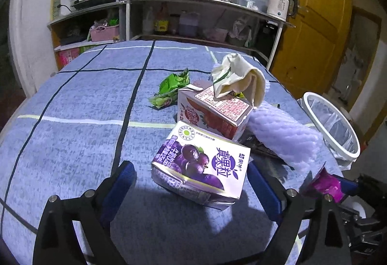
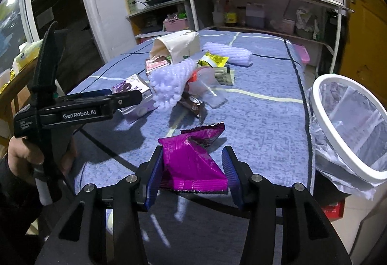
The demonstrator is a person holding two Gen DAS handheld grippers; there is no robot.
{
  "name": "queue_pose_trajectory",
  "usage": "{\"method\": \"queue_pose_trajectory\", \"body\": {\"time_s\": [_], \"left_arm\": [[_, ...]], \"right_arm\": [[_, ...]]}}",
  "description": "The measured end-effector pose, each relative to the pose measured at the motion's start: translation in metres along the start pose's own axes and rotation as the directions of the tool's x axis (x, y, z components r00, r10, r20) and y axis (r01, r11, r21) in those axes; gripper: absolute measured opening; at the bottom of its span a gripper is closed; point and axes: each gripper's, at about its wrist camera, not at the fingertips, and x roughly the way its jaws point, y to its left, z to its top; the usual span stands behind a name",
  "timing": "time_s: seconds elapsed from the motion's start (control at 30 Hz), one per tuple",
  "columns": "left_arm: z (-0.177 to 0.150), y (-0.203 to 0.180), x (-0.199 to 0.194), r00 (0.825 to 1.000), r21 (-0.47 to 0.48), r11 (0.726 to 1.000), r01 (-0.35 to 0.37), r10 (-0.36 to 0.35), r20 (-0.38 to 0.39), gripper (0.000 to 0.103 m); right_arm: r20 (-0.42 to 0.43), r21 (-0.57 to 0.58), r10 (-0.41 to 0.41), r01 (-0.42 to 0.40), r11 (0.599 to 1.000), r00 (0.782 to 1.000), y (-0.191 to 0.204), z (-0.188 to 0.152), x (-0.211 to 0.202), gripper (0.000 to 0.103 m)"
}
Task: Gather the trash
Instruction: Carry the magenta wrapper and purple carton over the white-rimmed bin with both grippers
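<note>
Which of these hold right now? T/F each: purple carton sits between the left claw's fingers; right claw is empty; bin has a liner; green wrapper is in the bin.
1. The purple carton sits between the left claw's open fingers, ungripped. True.
2. The right claw is empty. False: it holds a magenta wrapper.
3. The white-rimmed bin has a plastic liner. True.
4. The green wrapper is in the bin. False: it lies on the blue tablecloth.
</note>
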Motion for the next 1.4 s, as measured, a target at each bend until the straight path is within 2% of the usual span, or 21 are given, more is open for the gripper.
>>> {"method": "queue_pose_trajectory", "body": {"time_s": [0.07,0.13,0.17,0.43,0.77,0.93,1.1,1.27,1.4], "left_arm": [[0.000,-0.001,0.005,1.000,0.002,1.000,0.014,-0.014,-0.012,0.094],[0.001,0.000,0.008,0.999,0.003,1.000,0.020,-0.019,-0.025,0.089],[0.001,-0.001,0.008,0.999,0.006,1.000,0.024,-0.024,-0.025,0.082],[-0.004,-0.007,-0.008,1.000,0.017,1.000,0.023,-0.023,0.019,0.081],[0.001,-0.020,-0.051,0.995,-0.001,0.999,0.035,-0.035,0.095,0.081],[0.014,-0.050,-0.063,0.989,0.058,0.994,0.088,-0.094,0.117,0.081],[0.029,-0.087,-0.059,0.980,0.122,0.981,0.153,-0.167,0.111,0.081],[0.044,-0.134,-0.044,0.967,0.203,0.956,0.213,-0.236,0.096,0.081],[0.055,-0.176,-0.018,0.952,0.258,0.924,0.282,-0.303,0.046,0.081]], "right_arm": [[0.000,0.002,-0.003,0.003,1.000,1.000,-0.002,-0.001,-0.001,0.049],[0.001,0.005,-0.009,0.009,1.000,1.000,-0.003,-0.001,-0.002,0.049],[0.001,0.007,-0.010,0.010,1.000,1.000,-0.004,-0.002,-0.002,0.049],[0.015,0.019,-0.032,0.031,0.999,0.999,-0.010,-0.002,-0.010,0.049],[0.068,0.033,-0.055,0.053,0.998,0.996,-0.018,-0.002,-0.033,0.049],[0.100,0.063,-0.093,0.087,0.994,0.991,-0.034,-0.001,-0.048,0.049],[0.132,0.110,-0.163,0.149,0.983,0.978,-0.064,0.000,-0.066,0.049],[0.148,0.168,-0.236,0.210,0.963,0.960,-0.102,0.003,-0.079,0.049],[0.142,0.216,-0.283,0.249,0.944,0.949,-0.134,0.002,-0.083,0.049]]}}
